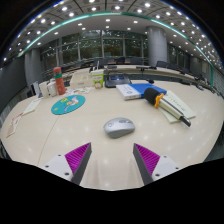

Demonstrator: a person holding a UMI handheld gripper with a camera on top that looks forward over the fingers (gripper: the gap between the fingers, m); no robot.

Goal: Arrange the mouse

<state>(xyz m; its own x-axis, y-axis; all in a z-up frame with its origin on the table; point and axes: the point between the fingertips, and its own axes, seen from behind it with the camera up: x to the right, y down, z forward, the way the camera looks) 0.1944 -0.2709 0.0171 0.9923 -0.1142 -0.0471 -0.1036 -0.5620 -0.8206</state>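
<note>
A grey computer mouse [119, 127] lies on the pale table [60, 135], just ahead of my fingers and between their lines, a little way beyond the tips. My gripper [113, 155] is open and empty, its two fingers with purple pads [78, 157] spread wide over the bare table top. Nothing stands between the fingers.
A round teal disc [68, 104] lies to the left beyond the mouse. Papers [25, 110] lie at the far left. Bottles [58, 82] and boxes [97, 78] stand at the back. A book [129, 90], a blue-and-orange object [152, 95] and a white box [177, 106] lie to the right.
</note>
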